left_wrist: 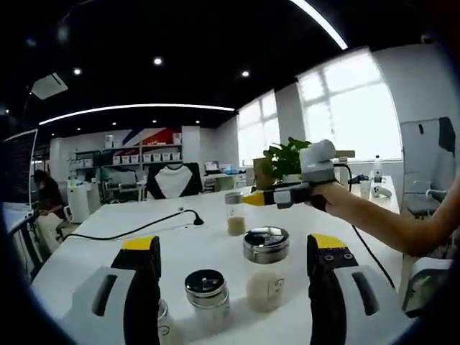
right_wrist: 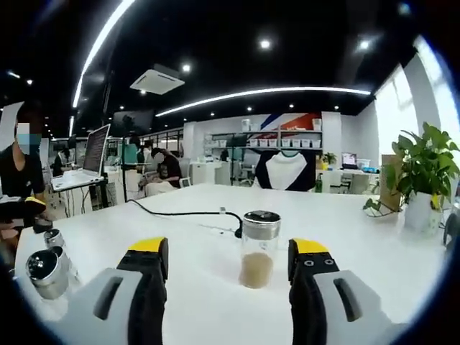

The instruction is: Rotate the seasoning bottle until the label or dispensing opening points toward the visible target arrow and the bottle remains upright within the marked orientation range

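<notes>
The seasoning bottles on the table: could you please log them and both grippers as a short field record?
table: white
far bottle: upright, brown powder at bottom, between the right gripper's open jaws
right gripper: open, at far bottle
near jar: pale contents, metal lid
small jar: metal lid, beside near jar
left gripper: open, holds nothing
cable: black, across table
plant: at table edge

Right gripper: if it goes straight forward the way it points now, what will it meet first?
Most likely the seasoning bottle, standing upright between the open jaws of the right gripper, just ahead.
</notes>
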Motion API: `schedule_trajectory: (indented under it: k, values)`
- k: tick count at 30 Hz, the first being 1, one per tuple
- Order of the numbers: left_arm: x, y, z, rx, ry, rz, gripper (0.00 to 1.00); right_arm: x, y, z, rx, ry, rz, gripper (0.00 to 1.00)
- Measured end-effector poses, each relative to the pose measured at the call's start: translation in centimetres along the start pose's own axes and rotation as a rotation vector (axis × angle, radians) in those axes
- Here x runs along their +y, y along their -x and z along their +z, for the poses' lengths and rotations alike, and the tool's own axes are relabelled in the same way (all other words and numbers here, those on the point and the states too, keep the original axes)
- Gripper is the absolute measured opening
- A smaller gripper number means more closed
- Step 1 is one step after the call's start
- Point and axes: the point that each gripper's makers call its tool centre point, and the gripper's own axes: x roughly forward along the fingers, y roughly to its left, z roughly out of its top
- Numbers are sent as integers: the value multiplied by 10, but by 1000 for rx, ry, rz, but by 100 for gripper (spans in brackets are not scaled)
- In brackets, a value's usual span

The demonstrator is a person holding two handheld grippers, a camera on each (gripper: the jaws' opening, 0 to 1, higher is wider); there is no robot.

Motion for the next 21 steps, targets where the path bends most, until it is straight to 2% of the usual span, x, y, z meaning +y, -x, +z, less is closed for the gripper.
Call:
schedule_trajectory:
  k: [3,7,13,18,21]
  values:
    - [-1,-2,-2,8,0,-6,89,-10,-14,5,-4,-7,-21,67]
    - [0,-3,-1,6,-3,-4,89,-6,-17,2,8,1,-37,66]
    - [7,-6,-2,25,-30,13,89,-15,-43,0,-4,-10,-55,65]
    - [13,-7,1,9,-22,32,89,-23,-54,-8,2,-41,-62,61]
    - [17,-9,6,-18,-13,48,89,-28,-55,-10,-22,-65,-72,61]
